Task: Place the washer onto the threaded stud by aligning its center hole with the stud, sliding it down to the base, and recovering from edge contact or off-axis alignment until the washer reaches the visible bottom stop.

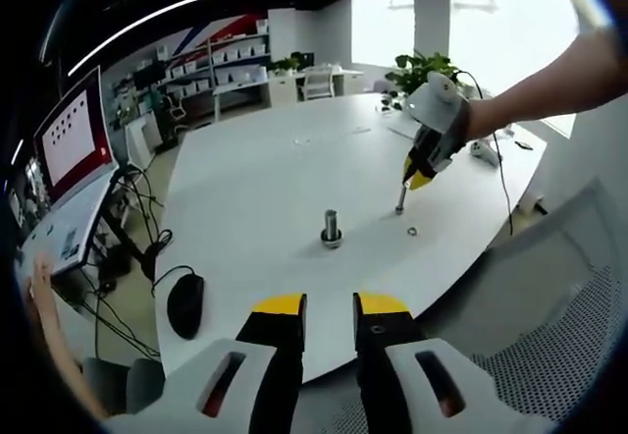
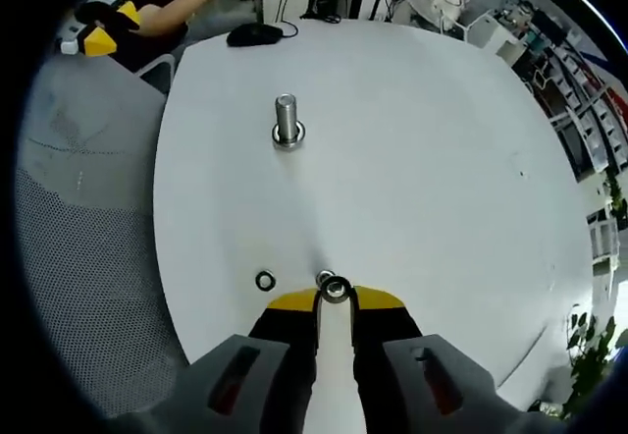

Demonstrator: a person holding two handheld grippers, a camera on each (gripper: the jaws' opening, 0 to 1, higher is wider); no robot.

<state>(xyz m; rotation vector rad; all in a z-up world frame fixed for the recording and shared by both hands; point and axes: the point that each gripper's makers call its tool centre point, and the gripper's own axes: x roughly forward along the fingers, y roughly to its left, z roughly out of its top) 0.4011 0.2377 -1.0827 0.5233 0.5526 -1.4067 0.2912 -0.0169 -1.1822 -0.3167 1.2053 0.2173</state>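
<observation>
**Picking the washer off the table; stud not yet approached**

Gripping stage, by my reading. In the right gripper view the right gripper, yellow-tipped with black jaws, has its tips drawn nearly together at a small silver metal ring washer that sits right at the tips on the white round table. Whether the jaws actually pinch it I cannot tell. A second small ring lies just beside, to the left, apart from the jaws.

The short silver threaded stud stands upright on its round base, well apart from the washer, further across the table. A washer-like ring appears to sit at its foot already.

The left gripper hangs off the table edge, jaws parted by a narrow gap, holding nothing.

Next move, as judged: secure the washer, lift, carry over the stud, level the hole on its axis before lowering.
</observation>
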